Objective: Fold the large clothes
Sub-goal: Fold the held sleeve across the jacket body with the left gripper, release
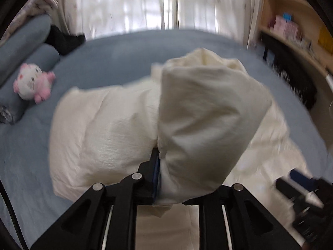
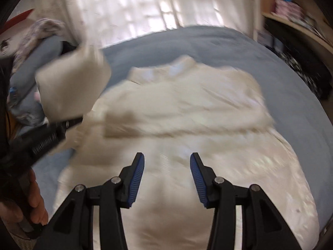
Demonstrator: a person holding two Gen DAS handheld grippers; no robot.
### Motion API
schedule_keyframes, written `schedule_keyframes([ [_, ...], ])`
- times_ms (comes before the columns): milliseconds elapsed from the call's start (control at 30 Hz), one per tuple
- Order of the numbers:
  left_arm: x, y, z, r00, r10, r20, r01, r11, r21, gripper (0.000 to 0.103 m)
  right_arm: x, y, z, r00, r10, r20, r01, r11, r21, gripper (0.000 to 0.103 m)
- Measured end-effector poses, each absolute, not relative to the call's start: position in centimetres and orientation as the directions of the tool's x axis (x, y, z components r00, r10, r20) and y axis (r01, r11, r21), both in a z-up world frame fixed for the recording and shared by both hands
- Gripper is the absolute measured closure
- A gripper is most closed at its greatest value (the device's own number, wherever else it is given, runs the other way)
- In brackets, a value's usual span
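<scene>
Two claws work over one cream garment that lies spread on the blue bed, collar end toward the curtains. The left claw is pressed together on a thick fold of the garment's cloth, which drapes over its right side and hides that finger; from the right wrist view the lifted flap hangs in the air at the left, above the rest of the garment. The right claw is spread and holds nothing, its blue pads poised above the middle of the cloth without visibly touching it.

The step in hand looks like carrying one side or sleeve across the body. To do it well, the lifted flap should travel high enough that it does not drag the layers beneath, then be laid so its edge runs parallel to the garment's long side. The free claw could pin the body near the fold line so nothing shifts. A pink plush toy sits well apart by the pillows.
</scene>
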State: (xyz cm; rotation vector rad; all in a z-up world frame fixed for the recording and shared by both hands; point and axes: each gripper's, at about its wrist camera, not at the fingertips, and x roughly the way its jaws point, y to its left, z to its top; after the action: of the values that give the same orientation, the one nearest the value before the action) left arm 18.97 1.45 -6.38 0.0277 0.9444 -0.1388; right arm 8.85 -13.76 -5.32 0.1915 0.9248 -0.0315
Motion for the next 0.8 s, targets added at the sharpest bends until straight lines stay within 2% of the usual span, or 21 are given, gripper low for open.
schedule_keyframes([
  [167,17.0,0.9,-7.7,0.518,-0.12,-0.847,0.148,0.988,-0.049,0.086,7.9,-16.1,-6.8,0.557,0.098,-0.825,0.129,0.971,0.202,0.057],
  [233,16.7,1.0,-7.3,0.518,-0.121,-0.846,0.158,0.986,-0.045,0.084,7.8,-15.8,-6.9,0.557,0.125,-0.821,0.124,0.965,0.231,0.057],
  [267,16.7,1.3,-7.0,0.522,-0.126,-0.843,0.162,0.986,-0.046,0.08,7.5,-15.2,-6.8,0.556,0.133,-0.82,0.123,0.963,0.239,0.057],
  [333,16.8,1.2,-6.1,0.526,-0.159,-0.835,0.175,0.982,-0.077,0.058,7.7,-14.8,-6.7,0.551,0.176,-0.816,0.106,0.955,0.277,0.052],
  [367,16.5,1.5,-5.8,0.525,-0.198,-0.828,0.187,0.976,-0.115,0.027,7.8,-14.6,-6.6,0.551,0.196,-0.811,0.098,0.95,0.296,0.05],
  [400,14.4,2.7,-4.8,0.529,-0.232,-0.816,0.196,0.969,-0.148,0.006,7.8,-14.4,-6.5,0.551,0.208,-0.808,0.093,0.947,0.307,0.045],
  [467,13.3,3.8,-4.2,0.551,-0.284,-0.785,0.207,0.958,-0.2,0.004,7.7,-14.0,-6.3,0.553,0.237,-0.798,0.068,0.943,0.327,0.043],
  [600,11.5,5.0,-3.7,0.582,-0.277,-0.765,0.202,0.96,-0.194,0.005,7.5,-13.6,-5.8,0.555,0.242,-0.796,0.048,0.946,0.321,0.042],
  [800,9.4,8.5,-3.3,0.648,-0.165,-0.744,0.102,0.986,-0.129,0.005,8.6,-13.0,-5.6,0.549,0.265,-0.793,0.003,0.948,0.319,0.042],
])
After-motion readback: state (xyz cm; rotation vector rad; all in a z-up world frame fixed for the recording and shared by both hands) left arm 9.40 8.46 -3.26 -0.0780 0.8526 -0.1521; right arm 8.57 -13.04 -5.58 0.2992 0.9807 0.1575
